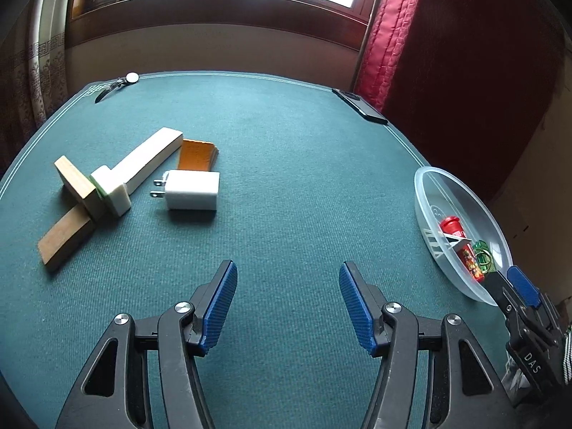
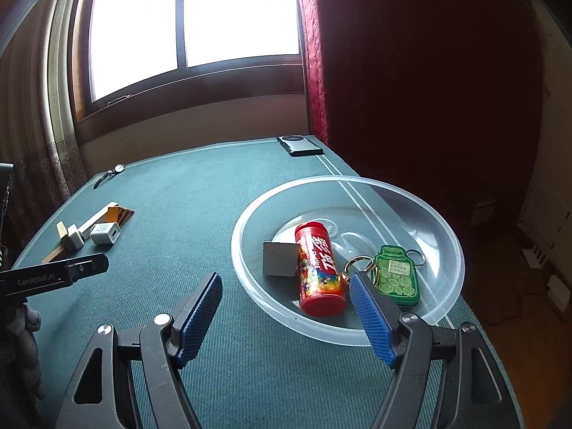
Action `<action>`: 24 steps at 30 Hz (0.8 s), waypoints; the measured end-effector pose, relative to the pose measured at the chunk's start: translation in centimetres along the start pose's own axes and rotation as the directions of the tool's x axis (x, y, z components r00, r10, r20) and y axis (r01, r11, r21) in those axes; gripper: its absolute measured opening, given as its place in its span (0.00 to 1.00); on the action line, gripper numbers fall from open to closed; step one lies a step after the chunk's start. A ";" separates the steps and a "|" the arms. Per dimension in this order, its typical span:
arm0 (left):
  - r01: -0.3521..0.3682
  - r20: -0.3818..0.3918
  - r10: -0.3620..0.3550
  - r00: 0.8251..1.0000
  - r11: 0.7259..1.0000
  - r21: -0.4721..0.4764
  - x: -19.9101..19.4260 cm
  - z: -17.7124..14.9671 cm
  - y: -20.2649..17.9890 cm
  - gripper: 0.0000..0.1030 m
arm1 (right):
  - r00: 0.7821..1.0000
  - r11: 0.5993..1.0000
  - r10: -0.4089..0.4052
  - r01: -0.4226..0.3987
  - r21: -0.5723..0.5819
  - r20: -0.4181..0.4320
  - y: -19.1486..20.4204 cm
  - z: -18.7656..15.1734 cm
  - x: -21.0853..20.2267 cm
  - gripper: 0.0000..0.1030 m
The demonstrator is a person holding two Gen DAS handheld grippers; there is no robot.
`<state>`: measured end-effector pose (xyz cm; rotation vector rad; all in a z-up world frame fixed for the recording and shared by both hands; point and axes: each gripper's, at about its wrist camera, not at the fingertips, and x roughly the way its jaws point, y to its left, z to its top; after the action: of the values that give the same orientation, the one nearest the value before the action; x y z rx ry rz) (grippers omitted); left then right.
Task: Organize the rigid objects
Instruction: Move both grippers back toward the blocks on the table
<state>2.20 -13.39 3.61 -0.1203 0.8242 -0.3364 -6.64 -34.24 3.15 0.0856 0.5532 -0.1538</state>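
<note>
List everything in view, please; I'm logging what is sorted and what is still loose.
bowl: 1, clear plastic, table's right edge
candy tube: 1, red, lying in bowl
grey block: 1, in bowl, left of tube
jar keychain: 1, green, in bowl, right of tube
charger: 1, white, loose, table left
wooden blocks: several, pale and brown, piled left of charger
orange cards: 1 stack, behind charger
wristwatch: 1, far left corner
phone: 1, dark, far right corner
table: 1, green felt
left gripper: fingers blue, open, empty
right gripper: fingers blue, open, empty, at the bowl's near side
</note>
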 end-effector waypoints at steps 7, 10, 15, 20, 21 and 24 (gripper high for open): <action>-0.068 0.013 0.069 0.998 0.997 -0.044 -1.6 -0.5 4.2 0.59 | 1.000 0.999 0.029 -0.030 -0.039 -0.007 1.9 -0.3 -0.2 0.78; -0.102 0.018 0.103 0.995 0.993 -0.063 -2.3 -0.8 6.0 0.60 | 0.999 0.998 0.044 -0.044 -0.054 -0.008 2.7 -0.4 -0.3 0.80; -0.169 0.015 0.171 0.985 0.980 -0.106 -3.0 -1.0 9.5 0.60 | 0.997 0.995 0.070 -0.072 -0.075 -0.030 4.1 -0.6 0.0 0.80; -0.225 0.016 0.229 0.973 0.965 -0.134 -3.2 -0.9 12.2 0.60 | 0.995 0.991 0.093 -0.097 -0.092 -0.049 5.3 -0.8 0.2 0.80; -0.232 0.016 0.236 0.972 0.963 -0.138 -3.2 -0.8 12.7 0.60 | 0.994 0.990 0.096 -0.101 -0.096 -0.051 5.6 -0.8 0.3 0.80; -0.255 0.016 0.260 0.965 0.956 -0.143 -3.2 -0.7 13.7 0.61 | 0.992 0.988 0.108 -0.114 -0.104 -0.062 6.2 -0.9 0.4 0.80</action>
<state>3.10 0.59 2.15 -0.1474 0.8177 -0.0295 -5.73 -28.09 2.42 0.0154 0.6104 -0.0130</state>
